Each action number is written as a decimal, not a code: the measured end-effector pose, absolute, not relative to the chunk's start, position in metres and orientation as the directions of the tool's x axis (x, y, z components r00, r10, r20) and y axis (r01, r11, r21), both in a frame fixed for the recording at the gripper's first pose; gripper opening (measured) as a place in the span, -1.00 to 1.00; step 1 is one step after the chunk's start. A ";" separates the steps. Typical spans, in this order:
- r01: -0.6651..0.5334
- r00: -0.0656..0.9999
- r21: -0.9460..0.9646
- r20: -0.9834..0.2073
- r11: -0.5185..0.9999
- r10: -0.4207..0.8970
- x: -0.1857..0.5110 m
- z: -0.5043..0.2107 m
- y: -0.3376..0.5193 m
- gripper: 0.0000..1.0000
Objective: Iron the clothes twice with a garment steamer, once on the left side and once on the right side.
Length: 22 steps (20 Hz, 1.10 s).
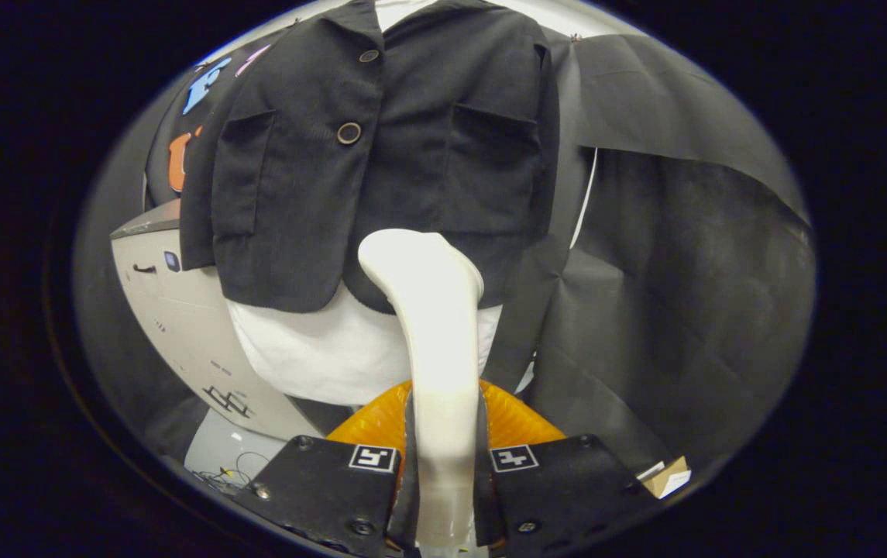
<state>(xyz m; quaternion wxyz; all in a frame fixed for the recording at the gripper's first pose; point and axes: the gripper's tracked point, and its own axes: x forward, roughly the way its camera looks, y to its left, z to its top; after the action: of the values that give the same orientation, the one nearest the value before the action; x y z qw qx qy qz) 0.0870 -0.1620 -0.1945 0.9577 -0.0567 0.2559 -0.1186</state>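
So in the gripper view the gripper has both fingers squeezed in tight on the handle of the garment steamer, one finger pressing each side, so there's basically no gap left beyond the handle's own width. The steamer's a creamy white thing, and its long axis runs straight out from between the fingers, up and away toward the clothes, with the head curling over at the far end. That head sits right at the bottom hem of the black jacket, near the middle where the two front panels meet; can't really tell if it's touching the fabric or just in front of it. The jacket hangs upright over a white form that pokes out underneath. Something orange and ribbed sits just behind the fingers. A grey cabinet stands beside the jacket.
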 end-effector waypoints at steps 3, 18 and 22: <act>0.222 0.814 -0.168 -0.510 0.960 -0.278 0.072 -0.210 -0.162 -0.39; 0.297 0.865 0.037 -0.434 0.954 -0.252 -0.076 -0.073 -0.146 -0.39; 0.280 0.889 0.074 -0.396 0.957 -0.229 -0.114 -0.048 -0.139 -0.39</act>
<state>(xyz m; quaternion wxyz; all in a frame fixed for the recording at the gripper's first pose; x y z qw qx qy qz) -0.1136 -0.1388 -0.0480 0.9697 0.0646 0.1956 -0.1314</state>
